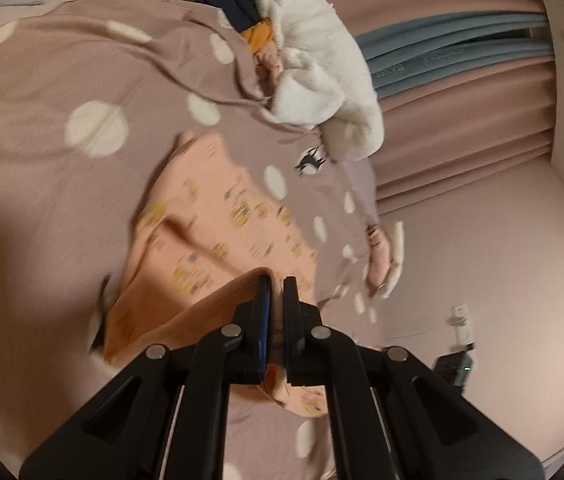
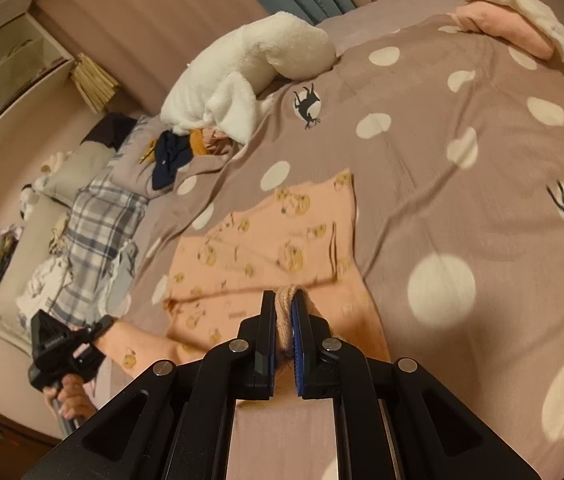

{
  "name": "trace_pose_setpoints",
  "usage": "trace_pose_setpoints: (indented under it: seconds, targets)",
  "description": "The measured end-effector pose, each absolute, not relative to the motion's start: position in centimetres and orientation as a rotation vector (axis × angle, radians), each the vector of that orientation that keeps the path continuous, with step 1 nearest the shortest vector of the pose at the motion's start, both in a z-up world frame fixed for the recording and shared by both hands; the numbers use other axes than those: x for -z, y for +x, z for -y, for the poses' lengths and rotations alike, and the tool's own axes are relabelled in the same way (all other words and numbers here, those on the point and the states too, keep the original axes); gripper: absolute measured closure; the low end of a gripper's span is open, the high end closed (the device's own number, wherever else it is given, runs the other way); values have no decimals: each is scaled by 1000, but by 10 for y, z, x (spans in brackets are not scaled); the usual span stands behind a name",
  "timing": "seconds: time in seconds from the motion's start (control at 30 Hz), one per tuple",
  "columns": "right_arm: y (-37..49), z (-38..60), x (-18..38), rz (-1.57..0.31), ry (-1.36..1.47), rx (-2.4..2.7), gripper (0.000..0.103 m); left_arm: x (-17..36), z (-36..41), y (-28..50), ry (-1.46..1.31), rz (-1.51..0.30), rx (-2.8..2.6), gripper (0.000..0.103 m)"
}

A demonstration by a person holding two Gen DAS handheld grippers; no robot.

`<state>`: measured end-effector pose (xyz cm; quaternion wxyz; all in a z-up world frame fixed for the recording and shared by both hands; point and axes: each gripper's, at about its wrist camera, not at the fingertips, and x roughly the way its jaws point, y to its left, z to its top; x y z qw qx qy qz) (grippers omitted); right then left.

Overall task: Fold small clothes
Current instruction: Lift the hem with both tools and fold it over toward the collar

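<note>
A small peach garment point(image 1: 209, 216) with yellow prints lies partly spread on the dotted mauve duvet point(image 1: 41, 92). My left gripper point(image 1: 276, 284) is shut on its near edge, and peach cloth shows between the jaws. In the right wrist view the same garment point(image 2: 265, 240) lies ahead, its near part lifted. My right gripper point(image 2: 282, 298) is shut on a bunched ribbed hem of it. The left gripper point(image 2: 97, 332) appears at lower left, pinching another corner, with a person's hand point(image 2: 69, 396) on its handle.
A white fluffy garment point(image 2: 249, 76) lies in a heap with dark navy and orange clothes point(image 2: 173, 152) at the far side of the bed. Folded pink and white clothes point(image 2: 510, 20) sit at the far right. Plaid bedding point(image 2: 101, 216) lies left. Curtains point(image 1: 462, 92) hang behind.
</note>
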<state>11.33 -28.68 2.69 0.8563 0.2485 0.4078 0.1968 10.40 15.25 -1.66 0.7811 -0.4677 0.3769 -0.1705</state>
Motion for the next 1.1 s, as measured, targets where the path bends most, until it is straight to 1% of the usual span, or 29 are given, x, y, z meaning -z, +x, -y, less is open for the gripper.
trace_pose_setpoints:
  seconds: [0.13, 0.3, 0.4, 0.47, 0.5, 0.57, 0.6, 0.67, 0.73, 0.77, 0.8, 0.83, 0.87, 0.9, 0.93, 0.97, 1.0, 1.03, 1.1]
  targets:
    - [157, 283, -30, -895, 502, -420, 94, 17, -160, 145, -1033, -803, 325, 101]
    - [207, 280, -23, -964, 513, -408, 94, 40, -164, 200, -1060, -840, 291, 101]
    - [240, 279, -7, -1009, 515, -389, 94, 72, -174, 230, -1136, -855, 230, 100]
    - [263, 280, 13, -1060, 522, -332, 94, 93, -185, 244, -1172, -873, 124, 100]
    - [270, 283, 21, -1086, 539, -296, 94, 106, -197, 246, -1236, -858, 55, 100]
    - [282, 290, 40, -1140, 576, -239, 94, 118, -212, 246, -1297, -838, 11, 100]
    - [283, 292, 45, -1153, 575, -212, 93, 118, -218, 244, -1268, -853, -11, 100]
    - [277, 301, 48, -1150, 560, -83, 72, 110, -219, 239, -1142, -892, -45, 99]
    - [266, 301, 44, -1119, 537, -122, 71, 98, -211, 229, -1033, -909, -29, 86]
    - [260, 300, 41, -1117, 530, -141, 67, 94, -206, 226, -1020, -920, 5, 67]
    - [253, 298, 38, -1120, 520, -150, 64, 92, -200, 223, -1022, -933, 44, 47]
    - [245, 295, 34, -1122, 511, -157, 56, 90, -192, 221, -1031, -951, 95, 40]
    - [237, 291, 29, -1123, 512, -175, 51, 85, -180, 217, -1028, -975, 154, 36]
    - [229, 286, 26, -1125, 520, -203, 48, 81, -169, 213, -1010, -997, 189, 33]
    - [228, 286, 24, -1128, 525, -229, 43, 76, -156, 211, -979, -1026, 225, 30]
    - [221, 279, 21, -1133, 522, -260, 32, 73, -144, 211, -947, -1054, 258, 25]
    - [217, 273, 20, -1144, 517, -291, 26, 71, -129, 210, -919, -1083, 300, 23]
    - [212, 262, 21, -1164, 511, -335, 21, 70, -114, 211, -907, -1104, 346, 23]
    - [209, 241, 23, -1186, 524, -442, 21, 75, -94, 214, -898, -1118, 403, 23]
